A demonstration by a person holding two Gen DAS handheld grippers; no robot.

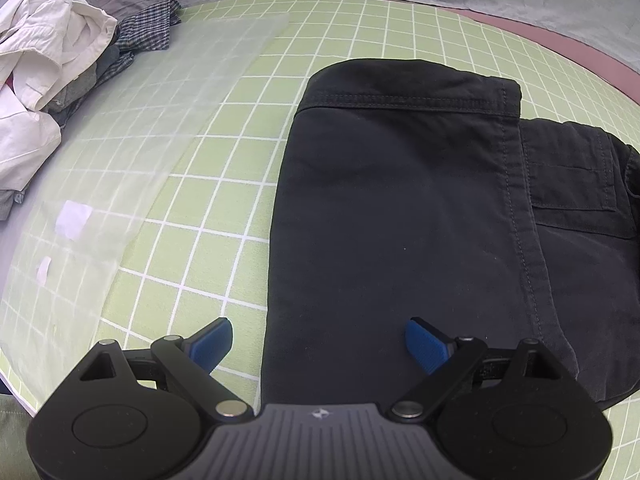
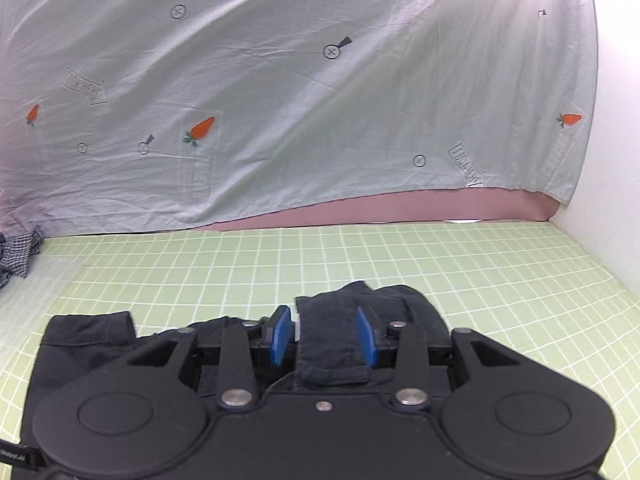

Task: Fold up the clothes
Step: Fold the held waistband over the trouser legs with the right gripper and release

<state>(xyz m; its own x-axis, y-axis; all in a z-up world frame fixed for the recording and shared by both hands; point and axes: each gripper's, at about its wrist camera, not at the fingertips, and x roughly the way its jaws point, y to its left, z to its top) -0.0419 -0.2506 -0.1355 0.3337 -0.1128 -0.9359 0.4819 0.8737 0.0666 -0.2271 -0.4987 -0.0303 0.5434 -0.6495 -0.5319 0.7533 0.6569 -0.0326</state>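
Dark navy trousers (image 1: pixel 400 208) lie folded on the green grid mat (image 1: pixel 224 148), a leg laid over the pocket part at the right. My left gripper (image 1: pixel 320 344) is open above their near edge, one blue pad over the mat, one over the cloth. In the right wrist view the trousers (image 2: pixel 100 344) lie under and ahead of my right gripper (image 2: pixel 326 336). A strip of the dark cloth (image 2: pixel 332 340) lies between its blue pads, which stand apart beside it without pressing it.
A pile of white and checked clothes (image 1: pixel 52 60) sits at the far left; its checked edge also shows in the right wrist view (image 2: pixel 18 256). A clear plastic sheet (image 1: pixel 160 128) covers the mat's left part. A pale carrot-print sheet (image 2: pixel 280 92) hangs behind. A white wall (image 2: pixel 616 160) stands at the right.
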